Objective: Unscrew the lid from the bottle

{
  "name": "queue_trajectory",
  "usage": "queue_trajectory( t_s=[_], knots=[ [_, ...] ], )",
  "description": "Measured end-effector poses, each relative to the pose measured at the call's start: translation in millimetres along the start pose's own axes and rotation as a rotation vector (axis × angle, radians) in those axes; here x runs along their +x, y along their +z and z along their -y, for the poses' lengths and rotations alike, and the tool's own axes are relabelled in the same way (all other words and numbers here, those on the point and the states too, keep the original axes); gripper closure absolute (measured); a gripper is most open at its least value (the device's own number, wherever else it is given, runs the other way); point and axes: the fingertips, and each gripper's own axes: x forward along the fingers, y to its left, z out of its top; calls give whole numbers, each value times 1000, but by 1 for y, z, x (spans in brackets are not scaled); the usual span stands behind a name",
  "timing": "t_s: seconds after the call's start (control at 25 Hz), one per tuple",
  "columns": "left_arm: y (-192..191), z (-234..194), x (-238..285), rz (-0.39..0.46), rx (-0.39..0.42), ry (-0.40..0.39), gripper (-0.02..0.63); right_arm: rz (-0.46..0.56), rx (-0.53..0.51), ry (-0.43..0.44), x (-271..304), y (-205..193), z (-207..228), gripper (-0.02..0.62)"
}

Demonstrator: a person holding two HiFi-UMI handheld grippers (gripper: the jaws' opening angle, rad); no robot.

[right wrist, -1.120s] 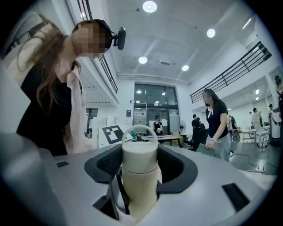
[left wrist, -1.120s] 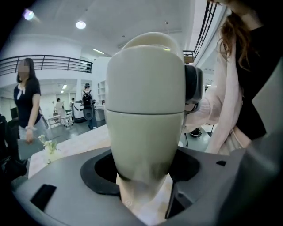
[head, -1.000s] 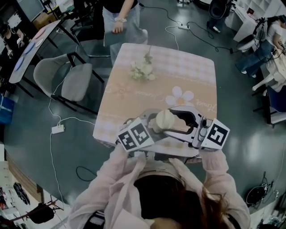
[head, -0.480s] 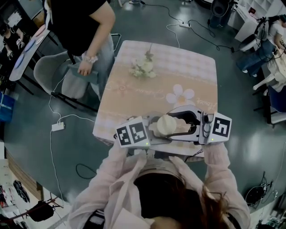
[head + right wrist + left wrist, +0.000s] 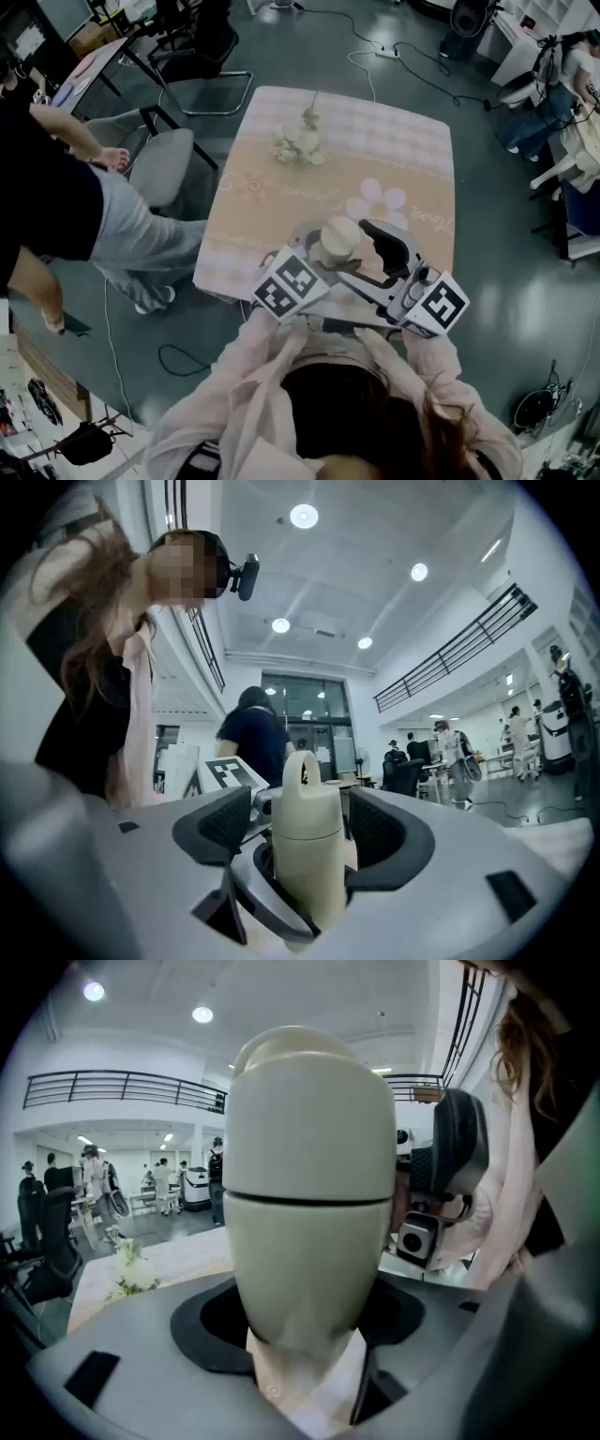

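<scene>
left gripper [image 5: 302, 1316] clamps the bottle [image 5: 309, 1194] — right gripper [image 5: 300, 825], jaws just opened wider, flanks its lid [image 5: 305, 808] without touching.

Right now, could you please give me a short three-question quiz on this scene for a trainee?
1. True or false: the lid is off the bottle.
2. Which gripper grips the bottle: A left, B right, C neither?
3. What lies on the table's far half?
Key: 1 false, the lid is on. 2 A, the left gripper; the jaws of the right gripper have just been opening and stand clear either side of the lid. 3 flowers.
</scene>
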Motion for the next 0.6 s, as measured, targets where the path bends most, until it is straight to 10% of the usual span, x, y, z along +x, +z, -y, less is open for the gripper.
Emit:
queue_trajectory(
  t_s=[0.6],
  knots=[
    [-15, 12, 10, -68, 32, 42, 290, -48, -56, -133, 7, -8, 4, 301]
  ],
)
